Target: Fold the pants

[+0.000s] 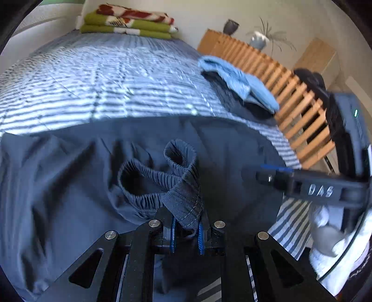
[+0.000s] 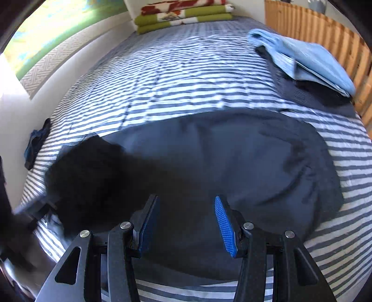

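The dark blue pants (image 2: 232, 160) lie spread across the near part of the striped bed (image 2: 162, 76). The left hand-held gripper (image 1: 187, 234) is pinched narrow on their elastic waistband (image 1: 167, 183), lifted and twisted. The right hand-held gripper (image 2: 187, 223) hangs over the pants, jaws apart, nothing between them. Far right, a light blue folded garment (image 2: 309, 58) sits beside wooden slats (image 2: 325, 27).

The bed (image 2: 162, 76) carries a blue-and-white striped cover. Dark pants (image 2: 232, 162) lie spread across it. Light-blue folded clothing (image 2: 309, 58) lies near the slatted side; folded green blankets (image 2: 183, 16) lie at the far end.
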`<state>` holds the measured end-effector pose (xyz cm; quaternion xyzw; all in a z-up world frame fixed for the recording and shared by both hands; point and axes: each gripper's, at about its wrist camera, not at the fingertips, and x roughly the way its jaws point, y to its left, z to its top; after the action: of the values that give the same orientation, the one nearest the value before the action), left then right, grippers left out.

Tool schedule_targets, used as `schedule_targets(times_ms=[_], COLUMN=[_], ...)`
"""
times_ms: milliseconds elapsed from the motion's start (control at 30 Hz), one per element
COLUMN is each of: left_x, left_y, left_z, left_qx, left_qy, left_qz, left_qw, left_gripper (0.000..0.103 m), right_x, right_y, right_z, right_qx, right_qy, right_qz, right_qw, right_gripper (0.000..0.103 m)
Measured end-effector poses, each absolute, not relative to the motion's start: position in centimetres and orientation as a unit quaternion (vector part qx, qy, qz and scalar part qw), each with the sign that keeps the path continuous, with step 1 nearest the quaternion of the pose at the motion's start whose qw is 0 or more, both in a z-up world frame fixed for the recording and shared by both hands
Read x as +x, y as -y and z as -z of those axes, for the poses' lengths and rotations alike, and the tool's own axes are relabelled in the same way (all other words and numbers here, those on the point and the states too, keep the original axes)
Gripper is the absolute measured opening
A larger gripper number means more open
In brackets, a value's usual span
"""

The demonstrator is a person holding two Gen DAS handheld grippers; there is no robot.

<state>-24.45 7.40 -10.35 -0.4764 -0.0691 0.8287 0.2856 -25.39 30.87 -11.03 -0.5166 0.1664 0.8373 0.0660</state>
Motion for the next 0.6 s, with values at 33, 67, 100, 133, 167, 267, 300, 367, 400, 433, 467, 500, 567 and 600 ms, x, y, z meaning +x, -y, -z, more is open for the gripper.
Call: schedule_targets(times_ms=[33,67,100,133,167,267,300,367,400,433,467,500,567,600], left_x=[-23.9,-23.4,-23.1,-22.5,-21.9,-20.3,-19.6,-19.2,-19.1,-19.1,-19.4,-19.8,-20.8,-21.1], left_y=[-8.8,-9.9,-10.4,-10.6,-10.3,-8.5,-7.4,-5.8,-5.3,-5.0,-4.9,-5.0,-5.7,-6.1], left_z=[11.4,12.1,12.6,12.6,12.2,10.6,10.1,9.4,9.4,9.6,9.9,10.1,10.6,10.9], left_qx=[-0.486,-0.489,-0.494,-0.498,-0.497,-0.467,-0.456,-0.451,-0.449,-0.447,-0.452,-0.456,-0.466,-0.472], left_qy=[0.055,0.034,0.022,0.017,0.02,0.033,0.035,0.028,0.019,0.015,0.014,0.018,0.02,0.026], left_qz=[-0.823,-0.821,-0.816,-0.81,-0.806,-0.817,-0.823,-0.825,-0.829,-0.832,-0.831,-0.83,-0.825,-0.821], left_qw=[0.288,0.292,0.299,0.309,0.32,0.337,0.336,0.34,0.334,0.329,0.322,0.32,0.319,0.321], left_gripper=[0.014,0.016,0.023,0.028,0.038,0.065,0.067,0.068,0.068,0.068,0.068,0.067,0.067,0.067], right_x=[-25.3,-25.3,-25.4,-25.6,-25.8,-26.6,-27.0,-27.6,-27.7,-27.9,-27.9,-27.9,-27.7,-27.6], right_y=[-31.5,-32.0,-32.2,-32.3,-32.4,-32.0,-31.9,-32.1,-32.2,-32.1,-32.1,-31.9,-31.9,-31.7], right_z=[11.2,11.4,11.7,11.9,12.2,13.1,13.5,14.6,14.9,15.3,15.5,15.7,15.6,15.2], right_qx=[-0.519,-0.521,-0.523,-0.527,-0.529,-0.538,-0.542,-0.549,-0.551,-0.554,-0.555,-0.556,-0.552,-0.543], right_qy=[-0.173,-0.18,-0.186,-0.19,-0.195,-0.208,-0.216,-0.243,-0.253,-0.262,-0.264,-0.267,-0.269,-0.266], right_qz=[-0.835,-0.833,-0.83,-0.828,-0.826,-0.817,-0.812,-0.799,-0.794,-0.79,-0.789,-0.786,-0.789,-0.796], right_qw=[0.062,0.056,0.047,0.035,0.022,-0.004,-0.011,-0.021,-0.025,-0.028,-0.029,-0.028,-0.014,-0.008], right_gripper=[0.046,0.046,0.046,0.046,0.047,0.05,0.051,0.052,0.052,0.052,0.052,0.052,0.052,0.052])
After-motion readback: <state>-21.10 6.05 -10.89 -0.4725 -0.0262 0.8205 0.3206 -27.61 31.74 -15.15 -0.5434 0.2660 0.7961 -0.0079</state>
